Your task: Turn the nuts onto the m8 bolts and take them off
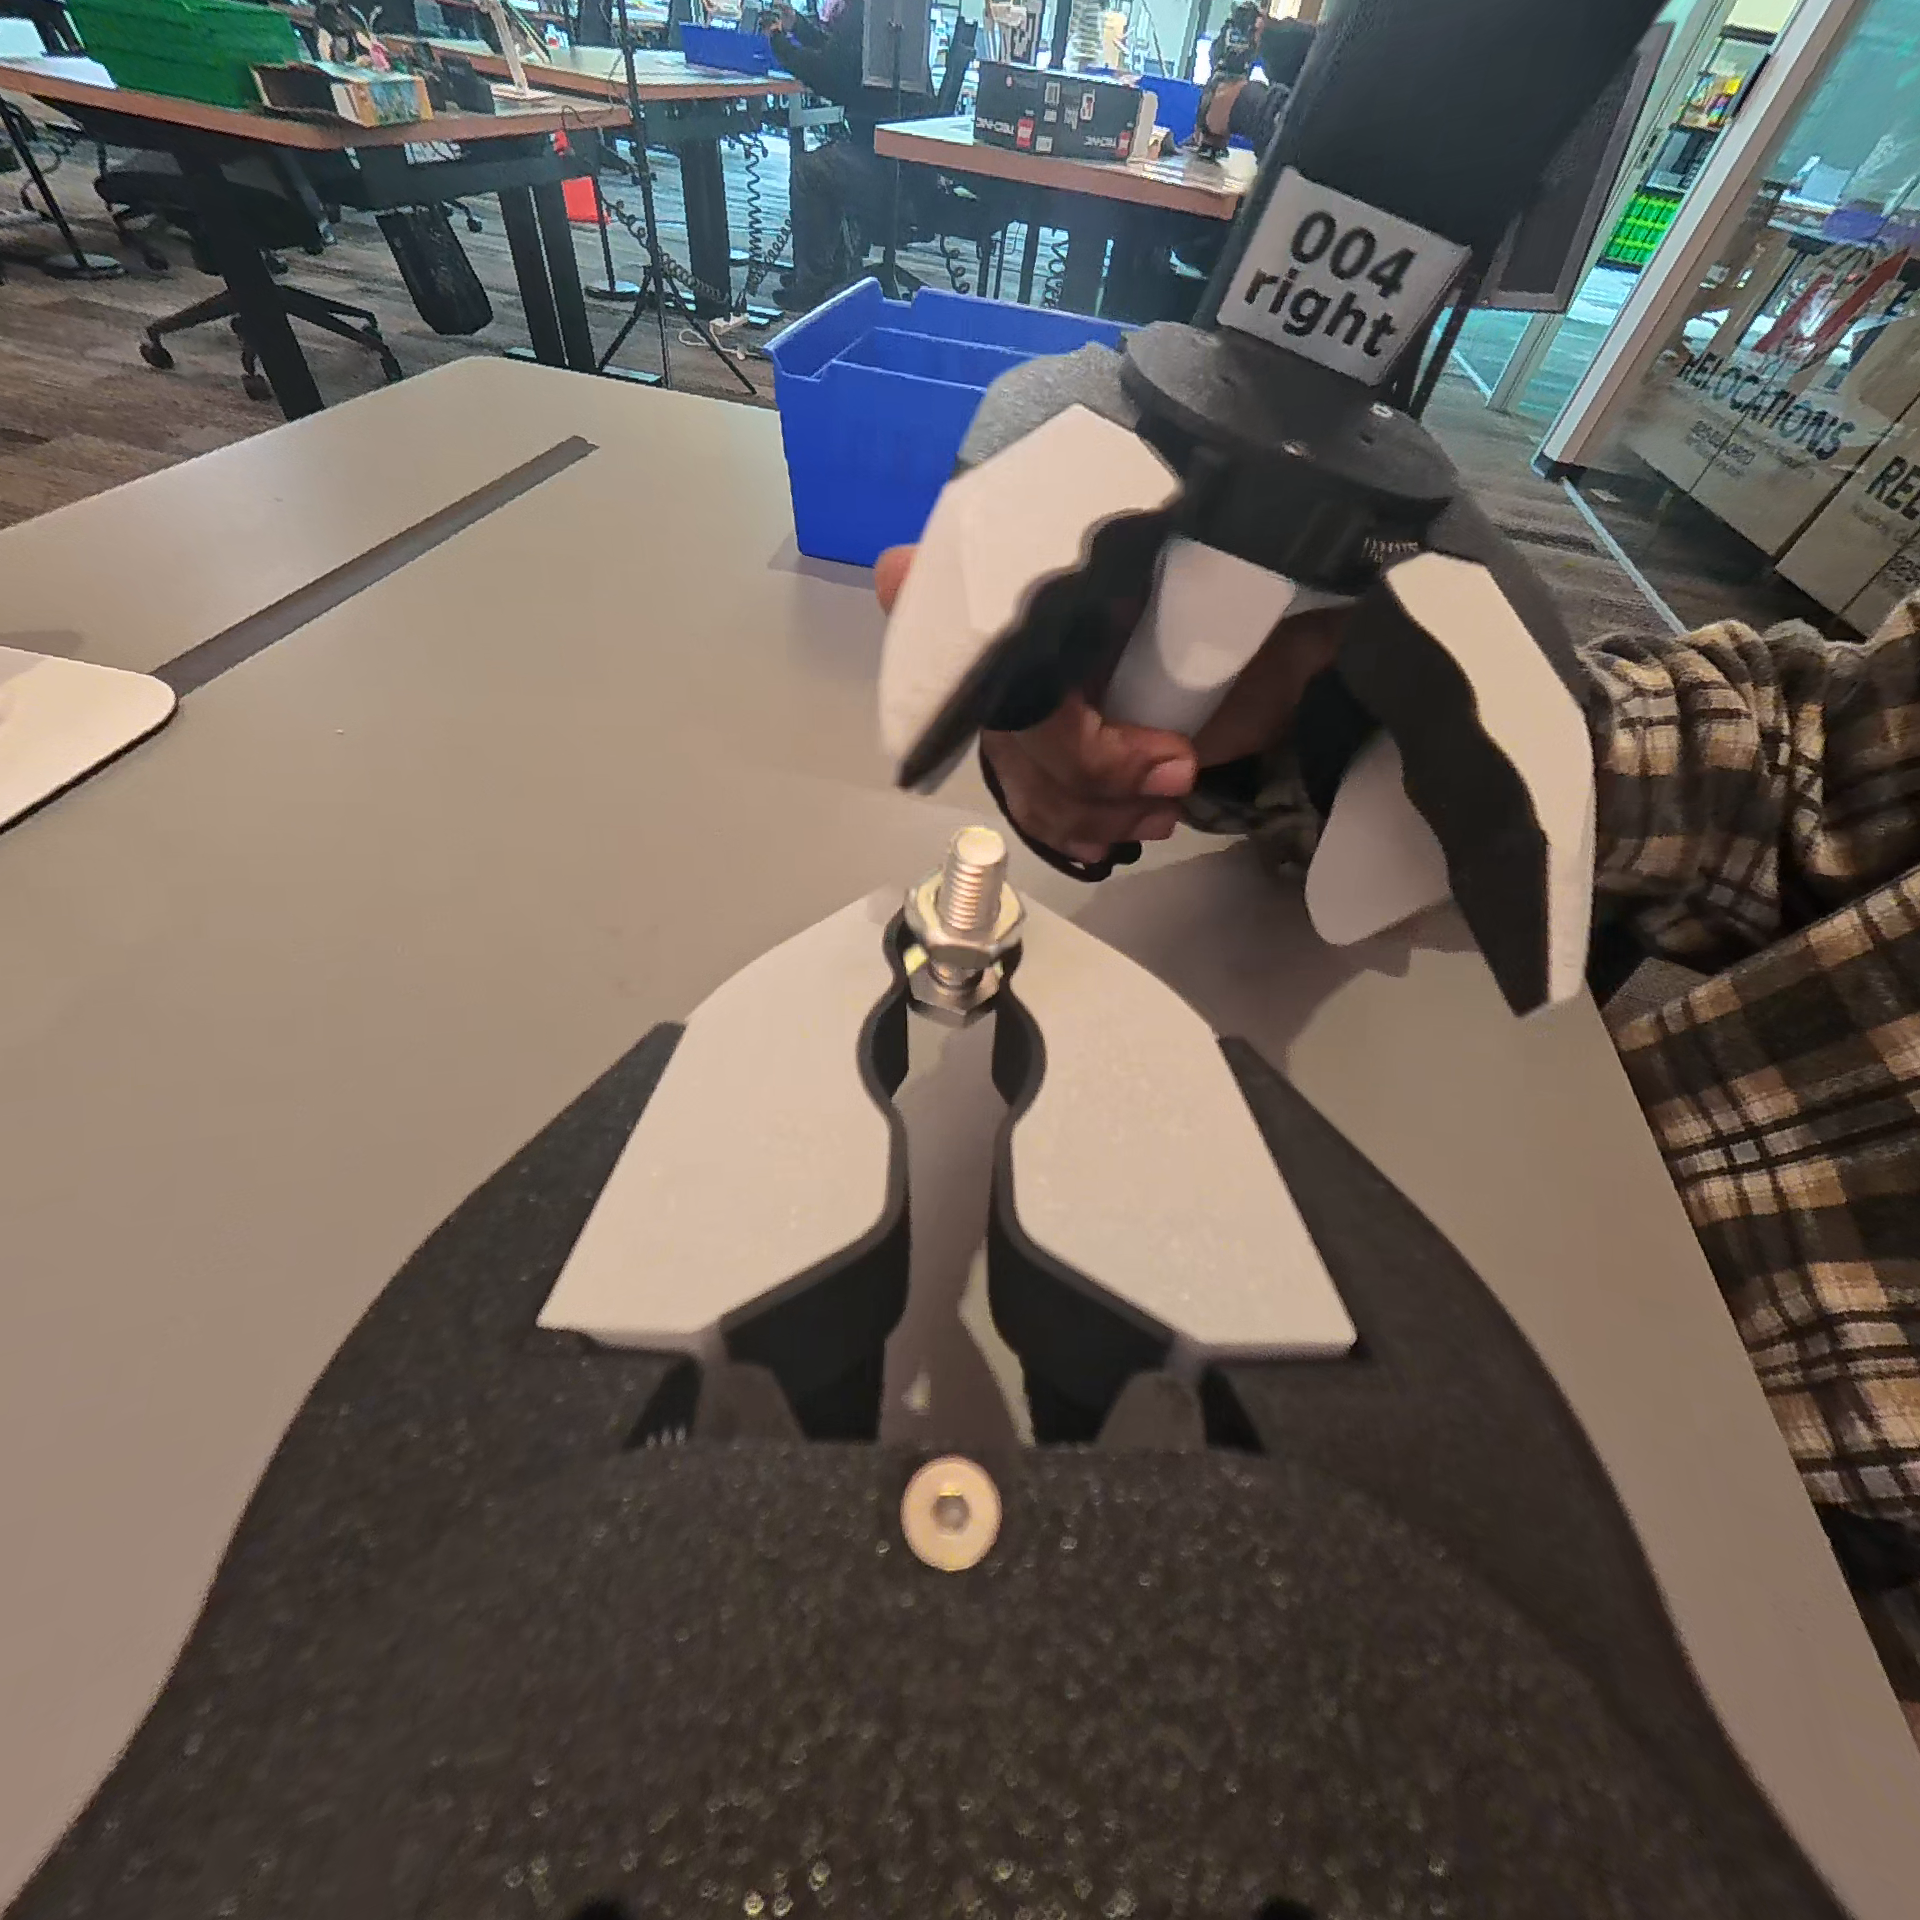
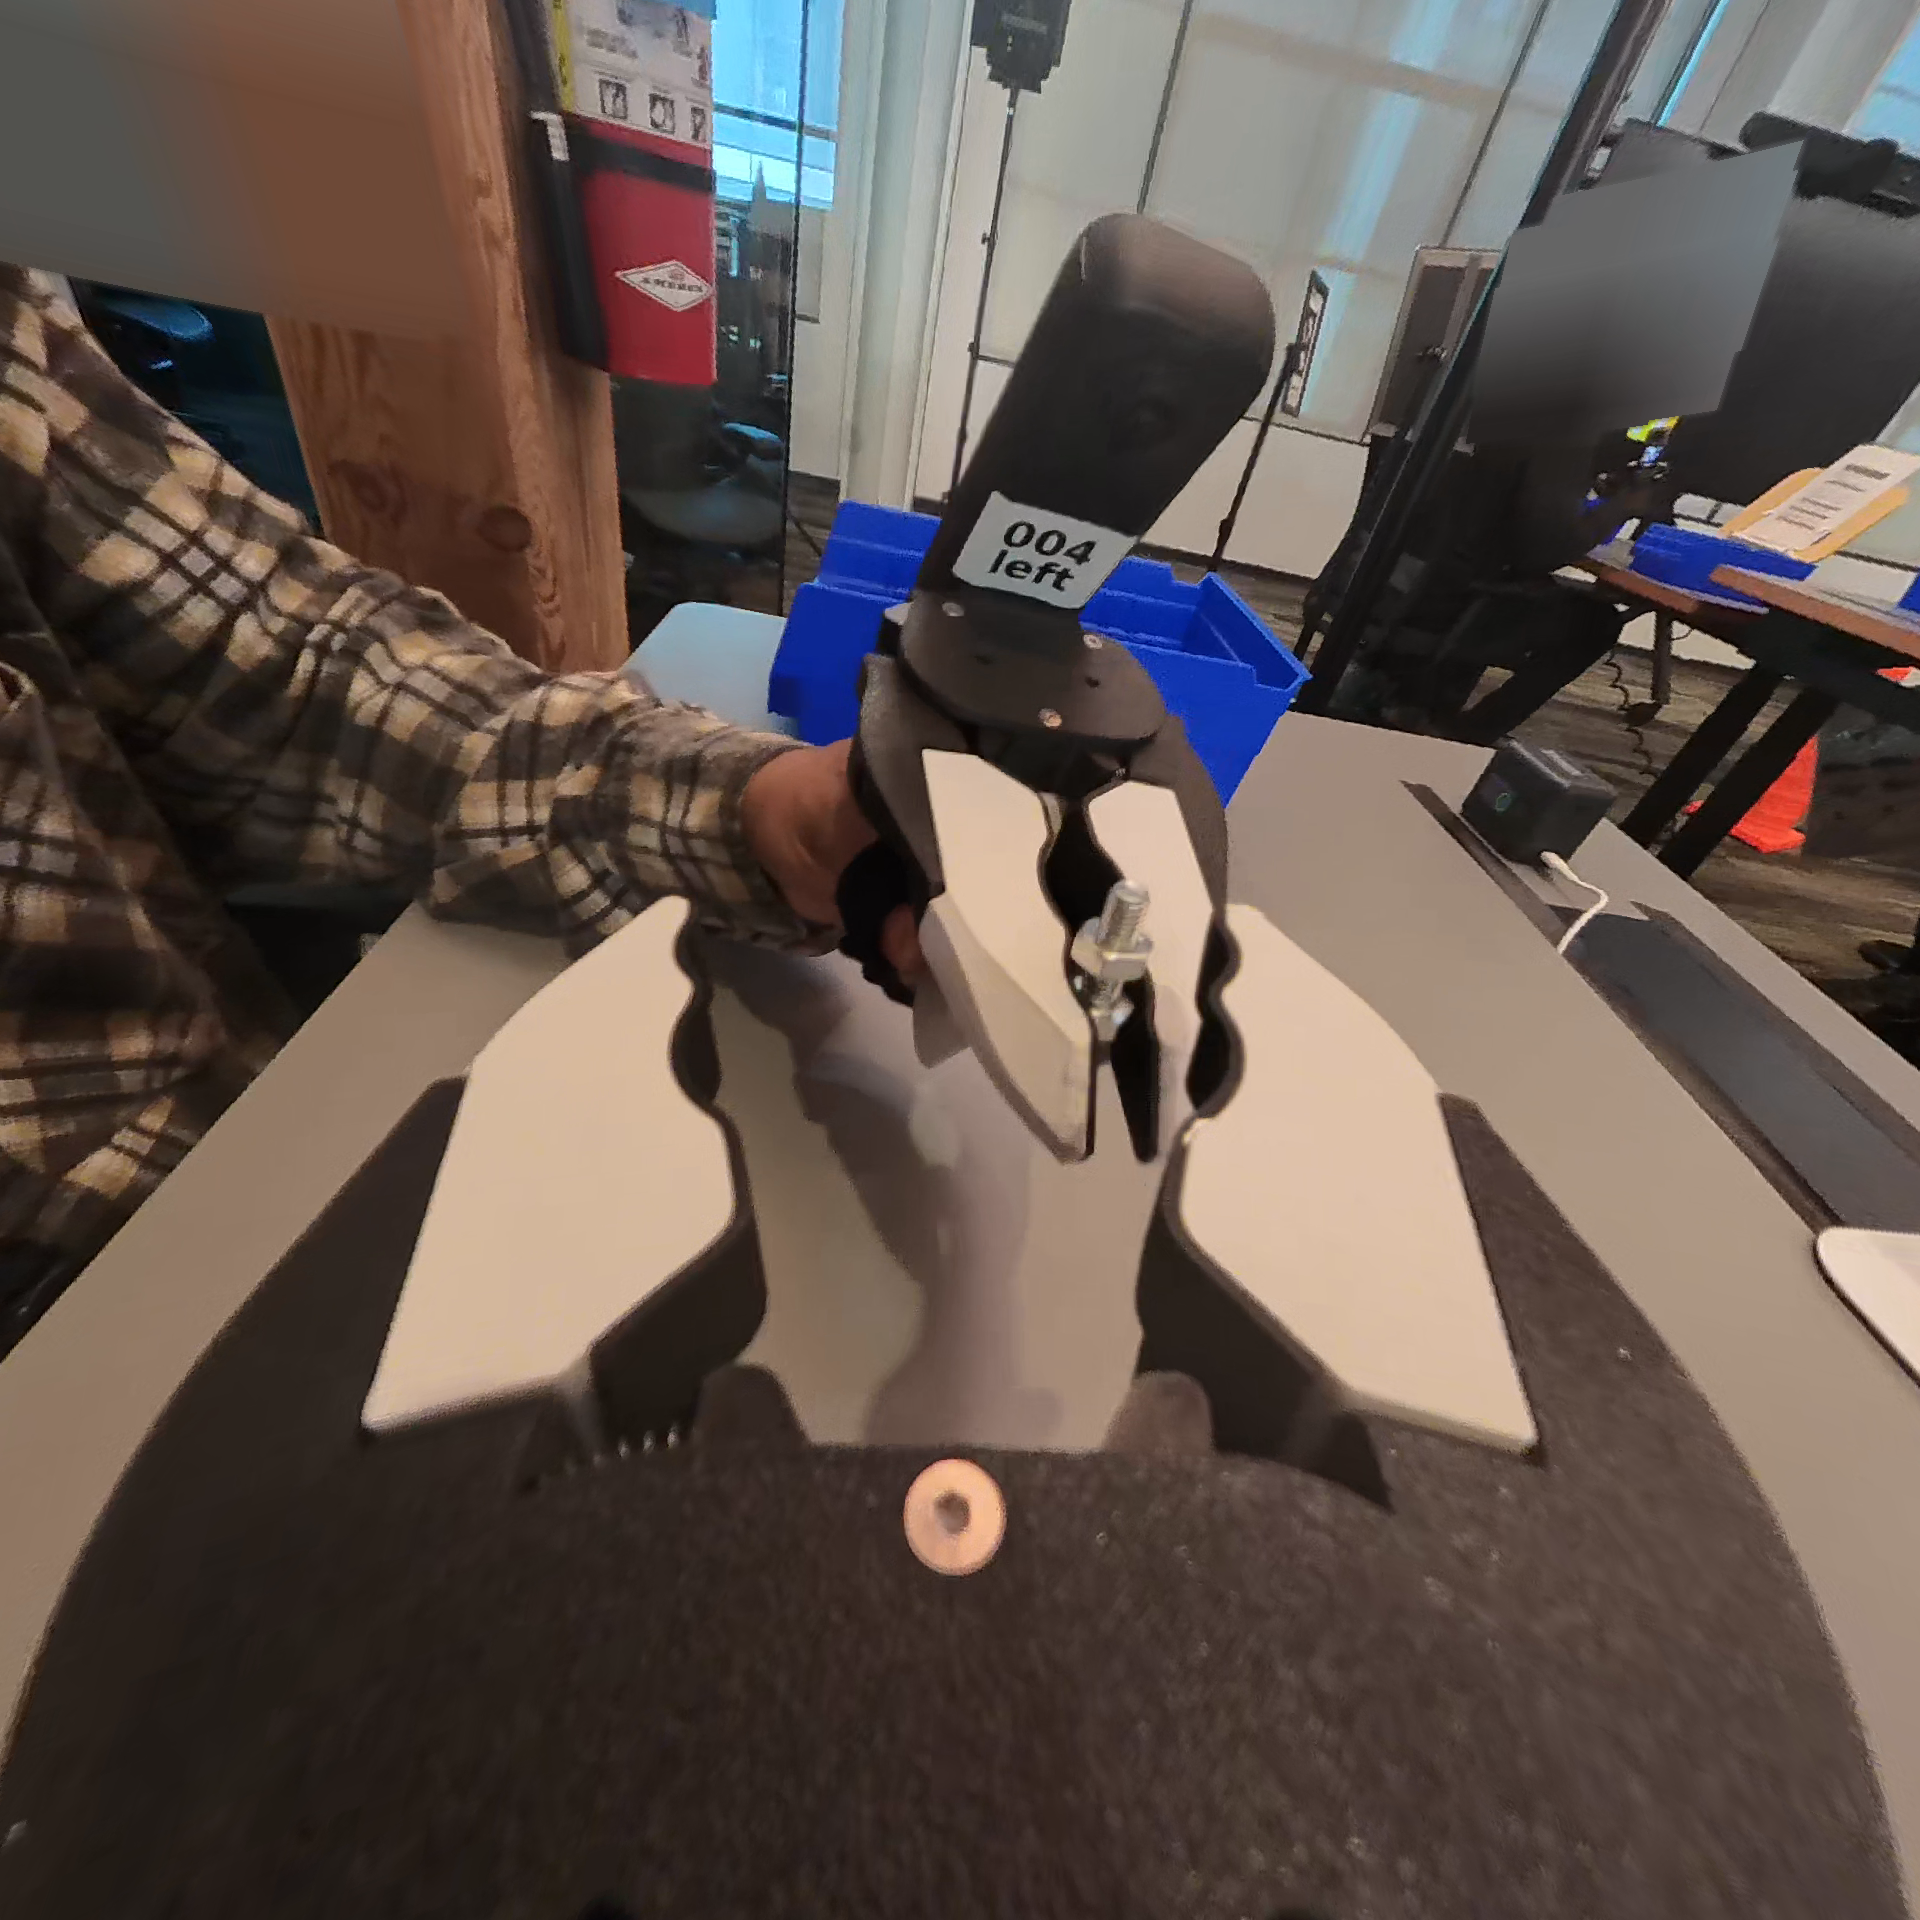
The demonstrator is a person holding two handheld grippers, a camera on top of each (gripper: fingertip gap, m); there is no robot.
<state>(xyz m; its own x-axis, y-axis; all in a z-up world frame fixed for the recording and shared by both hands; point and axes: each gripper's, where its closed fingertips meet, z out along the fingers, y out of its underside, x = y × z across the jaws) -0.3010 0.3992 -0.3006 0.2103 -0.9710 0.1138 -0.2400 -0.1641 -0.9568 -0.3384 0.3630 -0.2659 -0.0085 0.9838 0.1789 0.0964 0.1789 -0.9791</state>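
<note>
Left tool (image 1: 951, 940) grips bolt (image 1: 961, 935); right tool (image 2: 951, 1029) gapes empty.

The bolt (image 1: 964, 914) and its nut (image 1: 963, 928) are gleaming as bright threaded metal. The left gripper (image 1: 951, 971) is showing smooth matt grey plates over rough black grain. The table (image 1: 468, 831) is looking matt grey, the bin (image 1: 862, 457) glossy blue plastic.

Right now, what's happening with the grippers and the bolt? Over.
Left gripper shut on bolt, nut threaded on. Right gripper open, empty, near the bolt. Nothing between them.
</note>
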